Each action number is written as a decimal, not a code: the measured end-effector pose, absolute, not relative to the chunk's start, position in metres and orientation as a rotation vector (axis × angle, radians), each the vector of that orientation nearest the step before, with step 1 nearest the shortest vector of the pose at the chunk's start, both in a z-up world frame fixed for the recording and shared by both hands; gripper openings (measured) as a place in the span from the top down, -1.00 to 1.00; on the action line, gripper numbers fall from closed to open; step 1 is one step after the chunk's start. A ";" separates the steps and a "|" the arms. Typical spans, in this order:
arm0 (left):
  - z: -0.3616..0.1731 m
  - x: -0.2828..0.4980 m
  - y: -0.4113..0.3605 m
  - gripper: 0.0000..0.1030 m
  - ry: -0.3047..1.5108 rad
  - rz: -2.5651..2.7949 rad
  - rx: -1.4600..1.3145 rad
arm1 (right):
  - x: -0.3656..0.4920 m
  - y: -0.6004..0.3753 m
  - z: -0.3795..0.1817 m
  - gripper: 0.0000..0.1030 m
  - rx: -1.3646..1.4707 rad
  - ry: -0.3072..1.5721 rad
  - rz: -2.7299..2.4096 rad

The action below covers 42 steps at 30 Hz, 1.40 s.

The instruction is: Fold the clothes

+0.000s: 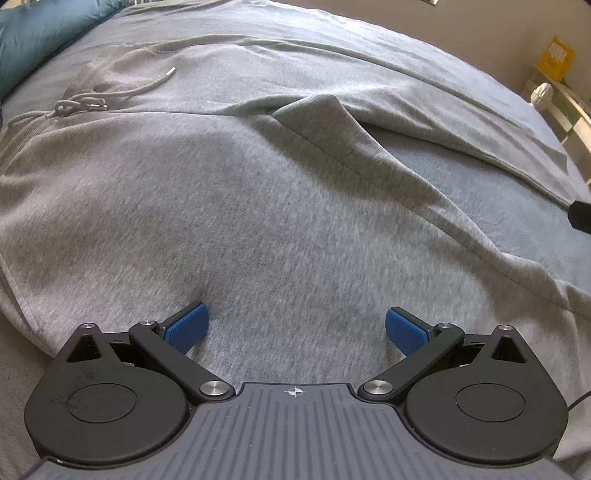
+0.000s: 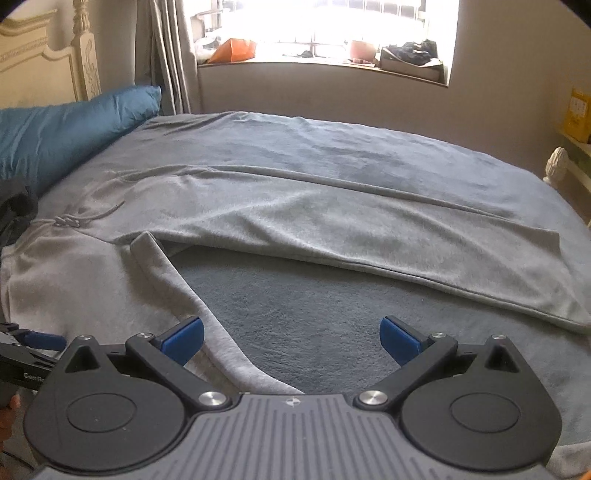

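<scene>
**Sweatpants flat, fold not begun**

Grey sweatpants (image 2: 258,206) lie spread on my bed's grey blanket (image 2: 314,314), legs parted, no fold made yet; everything's left to do. My left gripper (image 1: 294,328) hangs wide w/ nothing held above the seat; right gripper (image 2: 291,334) spread, empty, by the near leg. Blue pillow (image 2: 66,125), window (image 2: 332,29) behind.

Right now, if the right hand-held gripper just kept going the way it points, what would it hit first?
Probably the blue-grey bedspread, between the legs of the grey sweatpants. The right hand-held gripper is open and empty; depth is hard to judge.
</scene>
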<state>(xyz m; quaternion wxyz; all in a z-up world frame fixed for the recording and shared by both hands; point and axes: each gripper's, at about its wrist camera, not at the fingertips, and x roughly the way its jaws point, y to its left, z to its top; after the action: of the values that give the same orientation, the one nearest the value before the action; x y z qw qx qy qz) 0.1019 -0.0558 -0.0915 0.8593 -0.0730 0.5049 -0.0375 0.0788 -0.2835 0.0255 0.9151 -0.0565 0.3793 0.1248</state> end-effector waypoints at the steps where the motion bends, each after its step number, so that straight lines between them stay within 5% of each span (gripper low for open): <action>1: -0.092 0.102 -0.057 -1.00 1.060 -0.079 -0.144 | 0.079 -0.284 0.025 -1.00 -0.115 0.779 0.257; 21: -0.090 0.102 -0.056 -1.00 1.040 -0.047 -0.117 | 0.069 -0.267 0.031 -1.00 -0.256 0.726 0.340; 34: -0.067 0.101 -0.051 -1.00 0.860 -0.047 -0.083 | 0.082 -0.279 0.028 -0.99 -0.178 0.768 0.368; 42: -0.077 0.114 -0.048 -0.84 0.851 -0.041 -0.096 | 0.083 -0.277 0.015 -0.85 -0.180 0.818 0.423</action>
<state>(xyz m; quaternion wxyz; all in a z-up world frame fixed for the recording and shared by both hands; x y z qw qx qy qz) 0.1140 -0.0477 -0.0765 0.9095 -0.0466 0.4125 -0.0199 0.0827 -0.2768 0.0147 0.8919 -0.0866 0.3943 0.2037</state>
